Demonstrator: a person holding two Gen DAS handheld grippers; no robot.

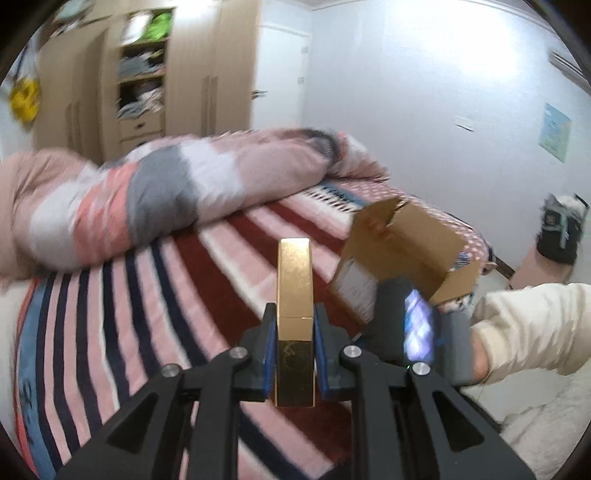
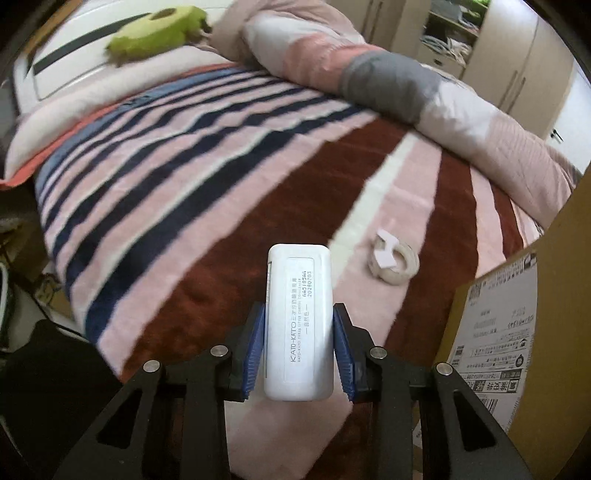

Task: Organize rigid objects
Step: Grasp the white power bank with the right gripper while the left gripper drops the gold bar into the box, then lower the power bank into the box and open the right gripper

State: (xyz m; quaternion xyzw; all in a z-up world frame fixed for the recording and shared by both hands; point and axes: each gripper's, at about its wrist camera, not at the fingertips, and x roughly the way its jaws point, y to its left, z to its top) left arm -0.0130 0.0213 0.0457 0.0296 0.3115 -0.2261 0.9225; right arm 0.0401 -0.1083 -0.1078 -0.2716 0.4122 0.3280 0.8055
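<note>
My left gripper point(image 1: 294, 325) is shut on a slim gold box point(image 1: 294, 295) and holds it upright above the striped bed. An open cardboard box point(image 1: 406, 254) stands on the bed to its right, tilted. My right gripper point(image 2: 299, 332) is shut on a white rectangular case point(image 2: 299, 325) with printed text, held above the bed. The same cardboard box point(image 2: 524, 332) with a shipping label is at the right of the right wrist view. The right gripper also shows in the left wrist view point(image 1: 417, 325), near the box.
A coiled white cable point(image 2: 393, 258) lies on the striped blanket point(image 2: 184, 166). A rolled duvet point(image 1: 147, 199) lies across the bed's far side. A green plush toy point(image 2: 155, 31) lies by the headboard. A wardrobe point(image 1: 140, 74) stands behind.
</note>
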